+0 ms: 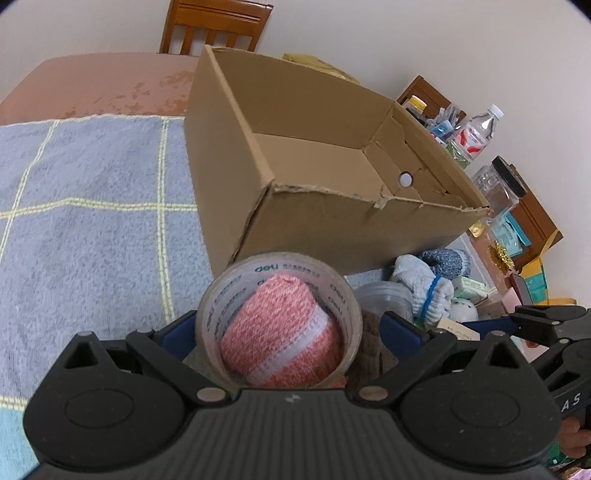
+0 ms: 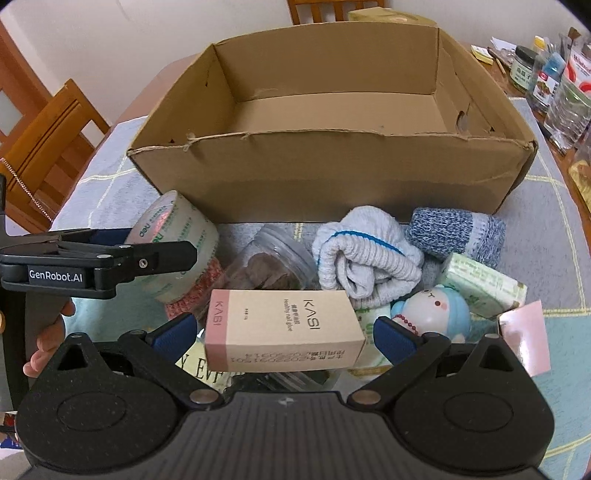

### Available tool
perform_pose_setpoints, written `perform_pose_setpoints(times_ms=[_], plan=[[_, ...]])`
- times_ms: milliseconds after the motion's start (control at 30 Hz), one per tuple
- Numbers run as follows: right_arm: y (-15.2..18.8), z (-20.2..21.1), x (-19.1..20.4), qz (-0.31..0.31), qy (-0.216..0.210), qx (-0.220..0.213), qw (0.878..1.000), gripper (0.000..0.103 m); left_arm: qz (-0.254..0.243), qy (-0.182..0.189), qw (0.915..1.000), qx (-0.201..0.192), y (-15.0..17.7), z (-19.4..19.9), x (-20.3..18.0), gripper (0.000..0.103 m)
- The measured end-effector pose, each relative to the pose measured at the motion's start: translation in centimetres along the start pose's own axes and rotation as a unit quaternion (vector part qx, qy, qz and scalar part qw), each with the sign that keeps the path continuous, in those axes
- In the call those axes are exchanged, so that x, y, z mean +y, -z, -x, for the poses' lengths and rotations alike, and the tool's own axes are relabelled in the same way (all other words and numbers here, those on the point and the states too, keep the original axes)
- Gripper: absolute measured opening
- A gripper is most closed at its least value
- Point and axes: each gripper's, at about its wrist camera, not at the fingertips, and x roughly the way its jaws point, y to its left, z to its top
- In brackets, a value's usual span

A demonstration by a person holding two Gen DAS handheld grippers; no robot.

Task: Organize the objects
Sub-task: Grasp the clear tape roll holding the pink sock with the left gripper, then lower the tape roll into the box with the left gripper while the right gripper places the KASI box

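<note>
An empty cardboard box [image 1: 332,122] [image 2: 332,173] stands open on the blue towel. My left gripper [image 1: 280,332] is closed around a roll of clear tape [image 1: 279,321] [image 2: 173,240], with a rolled pink sock [image 1: 284,339] seen through its hole. My right gripper [image 2: 284,332] has its blue pads on either side of a pink KASI carton [image 2: 284,328], near the pile in front of the box. The pile holds a plastic jar [image 2: 273,262], a white sock roll [image 2: 365,254], a blue knit sock roll [image 2: 458,229], a toy figure [image 2: 432,314] and a green packet [image 2: 484,284].
A wooden chair [image 1: 218,26] stands behind the table and another [image 2: 44,147] at the left. Bottles and jars [image 1: 476,129] [image 2: 554,81] crowd the table's right side. The checked towel [image 1: 92,206] lies left of the box.
</note>
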Motion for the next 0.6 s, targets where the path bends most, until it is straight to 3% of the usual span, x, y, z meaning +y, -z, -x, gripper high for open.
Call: perform_pose_setpoints(times_ms=[200,333,600], plan=[[-0.14,-0.13,-0.04,0.002,-0.005,0.006,1.0,0.087,0.004,-0.006,1.0,-0.005,-0.44,-0.22,-0.11,0.095],[-0.15,0.07,0.2,0.014,0.001,0.006,1.0,0.086,0.001,-0.016,0.9999,-0.002,-0.58,-0.15,-0.05,0.084],[-0.56,0.81,0.35,0.03,0.007,-0.002,1.0,0.086,-0.022,-0.023,0.9994,0.012,-1.04,0.5,-0.56,0.084]])
